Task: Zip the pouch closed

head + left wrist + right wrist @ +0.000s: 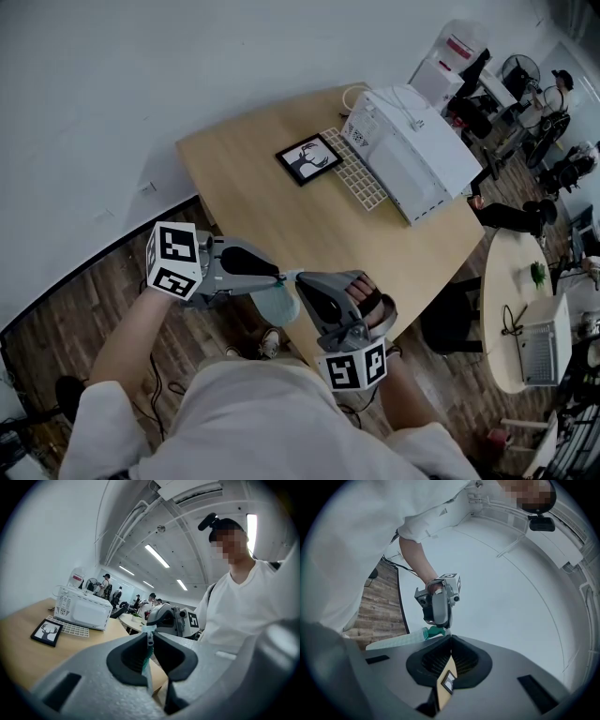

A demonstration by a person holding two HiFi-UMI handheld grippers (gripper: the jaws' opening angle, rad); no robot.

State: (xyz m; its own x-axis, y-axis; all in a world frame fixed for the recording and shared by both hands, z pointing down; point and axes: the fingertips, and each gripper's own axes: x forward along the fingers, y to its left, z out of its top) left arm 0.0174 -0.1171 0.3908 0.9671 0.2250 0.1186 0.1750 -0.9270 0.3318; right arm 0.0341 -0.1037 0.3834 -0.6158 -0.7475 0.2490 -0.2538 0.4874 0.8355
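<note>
A pale green pouch (279, 305) with a teal end hangs in the air between my two grippers, just off the wooden table's near edge. My left gripper (284, 276) is shut on the pouch's teal end. In the left gripper view that gripper (149, 637) has the fabric and the zip line (146, 656) pinched between its pads. My right gripper (302, 281) faces it from the right, tip to tip. In the right gripper view its jaws (451, 641) are shut on the tan zipper pull tag (446, 684), and the pouch (396, 641) stretches away to the left.
On the wooden table (281, 216) lie a framed deer picture (308, 159), a white grid mat (356, 171) and a white microwave (417, 150). A round table (506, 281) with a laptop stands at right. People sit at the far right.
</note>
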